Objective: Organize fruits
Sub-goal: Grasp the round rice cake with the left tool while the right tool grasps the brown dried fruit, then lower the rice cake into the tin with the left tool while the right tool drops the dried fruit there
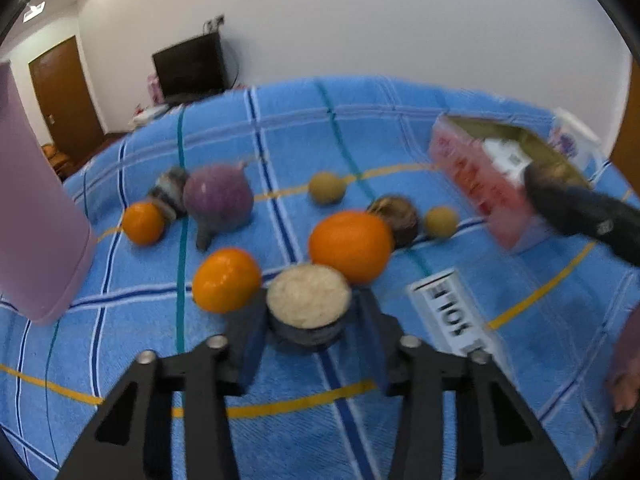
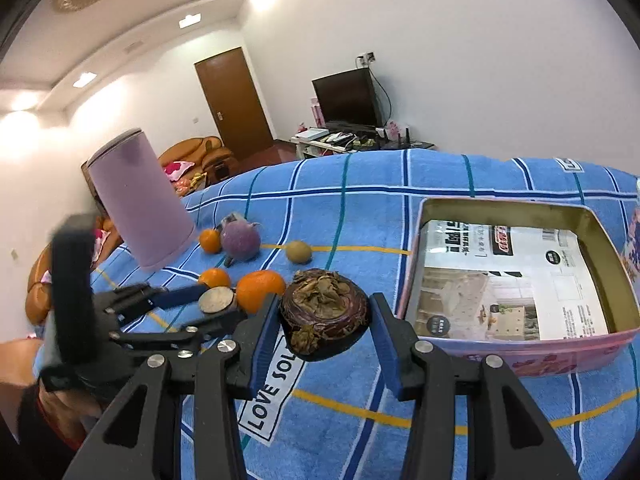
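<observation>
Your left tongs [image 1: 308,312] had closed on a halved dark fruit [image 1: 309,300], its pale cut face up, low over the blue checked bedspread [image 1: 120,320]; your right tongs [image 2: 324,320] gripped a dark purple fruit [image 2: 324,312] with dried leaves. Only your right camera looked into the pink tin box [image 2: 520,360], where printed paper lined the bottom; your left camera caught just its blurred side. Oranges [image 1: 351,246], a purple bulb [image 1: 218,196] and small brownish fruits [image 1: 327,188] lay scattered behind, a pink cylinder [image 2: 138,200] stood near them, and the big orange sat just behind the halved fruit
</observation>
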### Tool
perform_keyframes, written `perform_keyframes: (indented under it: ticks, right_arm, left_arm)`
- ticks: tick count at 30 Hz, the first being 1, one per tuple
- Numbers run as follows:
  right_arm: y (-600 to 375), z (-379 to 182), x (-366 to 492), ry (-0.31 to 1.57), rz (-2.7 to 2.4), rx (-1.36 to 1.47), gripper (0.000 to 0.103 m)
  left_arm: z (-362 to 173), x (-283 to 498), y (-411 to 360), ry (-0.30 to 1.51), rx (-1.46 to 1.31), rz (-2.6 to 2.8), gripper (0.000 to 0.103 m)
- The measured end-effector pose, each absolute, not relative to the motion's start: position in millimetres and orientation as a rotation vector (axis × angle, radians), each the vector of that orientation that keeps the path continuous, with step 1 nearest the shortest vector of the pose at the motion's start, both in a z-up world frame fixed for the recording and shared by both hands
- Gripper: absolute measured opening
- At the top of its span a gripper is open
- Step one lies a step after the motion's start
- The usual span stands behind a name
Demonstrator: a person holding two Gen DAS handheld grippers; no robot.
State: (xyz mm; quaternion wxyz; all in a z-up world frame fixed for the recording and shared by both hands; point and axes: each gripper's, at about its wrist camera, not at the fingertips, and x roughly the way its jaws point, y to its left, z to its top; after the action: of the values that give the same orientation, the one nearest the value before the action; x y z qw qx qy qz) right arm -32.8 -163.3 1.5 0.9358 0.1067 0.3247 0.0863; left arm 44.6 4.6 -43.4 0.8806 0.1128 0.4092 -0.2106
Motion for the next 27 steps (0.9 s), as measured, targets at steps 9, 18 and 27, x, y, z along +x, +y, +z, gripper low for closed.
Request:
perform_keyframes:
  ticks: [9,18,27]
  right_arm:
    - [-169,0,-33,0.639,0.147,0.244,0.047]
    - [-199,18,-43,0.538,0.064,0.220,0.047]
    - [-274,16,-57,0.522,-0.099,0.148,0.047]
  left_arm:
    - [-30,40,26,0.792,0.111,-0.457,0.038]
    - [-5,12,24,0.589,0.091,-0.501,0.038]
    - [20,-7,-24,0.505,0.067,-0.590,0.038]
